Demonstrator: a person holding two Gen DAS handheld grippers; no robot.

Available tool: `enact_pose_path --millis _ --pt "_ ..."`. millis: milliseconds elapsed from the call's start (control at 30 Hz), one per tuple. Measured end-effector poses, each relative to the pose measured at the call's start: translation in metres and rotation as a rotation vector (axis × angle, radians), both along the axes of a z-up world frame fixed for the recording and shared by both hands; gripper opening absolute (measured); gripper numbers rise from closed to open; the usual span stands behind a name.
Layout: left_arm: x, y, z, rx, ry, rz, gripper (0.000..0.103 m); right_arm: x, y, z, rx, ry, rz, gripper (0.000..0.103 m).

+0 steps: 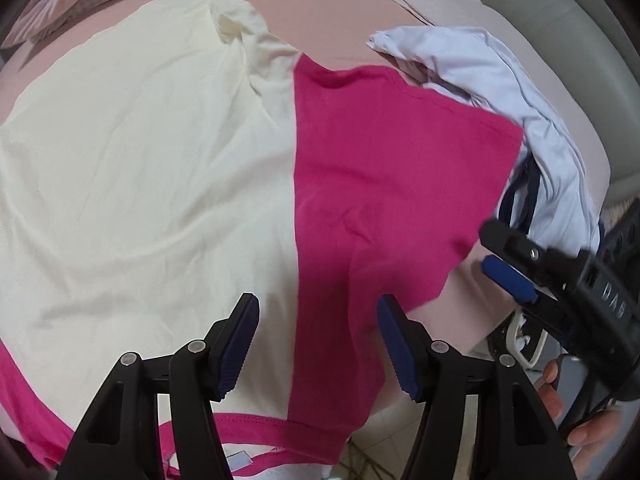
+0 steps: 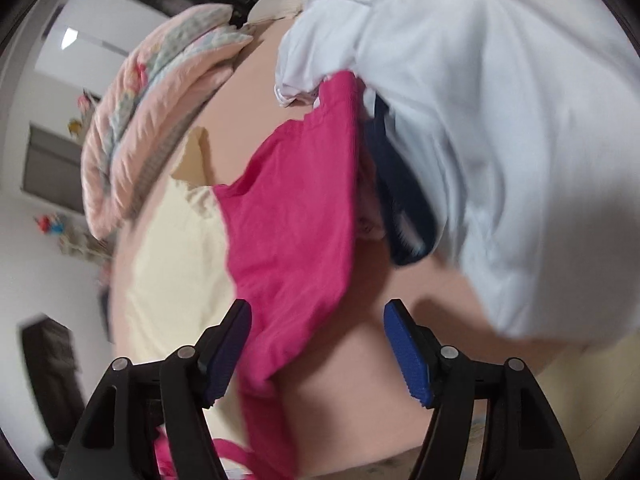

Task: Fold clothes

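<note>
Shirt — cream body, pink sleeve folded inward — lies mid-frame on the bed. Left gripper and right gripper: fingers spread, holding nothing. Fold apparently mid-way; next fold needs a hem grasp.

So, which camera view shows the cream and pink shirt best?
The left wrist view: the cream and pink shirt lies spread across most of the frame, with the pink sleeve folded over it. The right wrist view shows only a tilted, blurred strip of it.

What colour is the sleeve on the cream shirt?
Bright pink sleeve, matching the neckline trim; clearest in the left wrist view.
</note>
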State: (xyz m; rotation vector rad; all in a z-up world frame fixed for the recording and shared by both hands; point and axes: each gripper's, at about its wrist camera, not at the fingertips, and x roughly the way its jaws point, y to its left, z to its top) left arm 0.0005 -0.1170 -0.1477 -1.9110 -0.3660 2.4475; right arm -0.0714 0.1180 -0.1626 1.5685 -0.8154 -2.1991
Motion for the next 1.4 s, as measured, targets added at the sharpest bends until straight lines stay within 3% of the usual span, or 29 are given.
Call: enact_pose_path --millis 167,433,633,700,767,800,867,933,1033,1200,1333,1400 --pt "0.007 0.012 0.005 -0.055 0.046 -0.032 0.059 0.006 -0.006 -0.012 -0.093 -0.062 -0.029 0.069" --pt "0.011 0.016 -0.009 -0.258 0.091 -0.060 0.059 0.010 -0.017 -0.033 -0.206 -0.078 -0.059 0.069" --pt "0.013 0.015 -0.018 -0.240 0.072 -0.064 0.059 0.016 -0.008 -0.057 -0.325 -0.111 -0.145 0.069" --pt "0.013 0.018 -0.018 -0.241 0.074 -0.078 0.059 0.018 -0.005 -0.065 -0.363 -0.124 -0.173 0.063" --pt "0.014 0.021 -0.017 -0.241 0.076 -0.094 0.059 0.020 -0.003 -0.073 -0.401 -0.136 -0.200 0.044" --pt "0.014 0.023 -0.017 -0.240 0.077 -0.104 0.059 0.020 -0.001 -0.077 -0.420 -0.142 -0.214 0.039" --pt "0.015 0.028 -0.016 -0.244 0.081 -0.120 0.059 0.022 0.002 -0.085 -0.459 -0.155 -0.242 0.014" --pt "0.014 0.033 -0.016 -0.245 0.079 -0.142 0.059 0.023 0.004 -0.092 -0.495 -0.164 -0.266 0.000" --pt "0.015 0.041 -0.017 -0.239 0.065 -0.161 0.059 0.019 0.005 -0.093 -0.530 -0.153 -0.268 0.000" --pt "0.012 0.048 -0.016 -0.152 0.008 -0.167 0.059 0.006 -0.001 -0.081 -0.546 -0.098 -0.234 0.004" --pt "0.010 0.054 -0.012 -0.147 0.018 -0.173 0.059 -0.003 -0.001 -0.074 -0.644 -0.058 -0.223 0.004" --pt "0.008 0.056 -0.010 -0.114 0.008 -0.169 0.059 -0.007 -0.002 -0.070 -0.623 -0.053 -0.204 0.004"
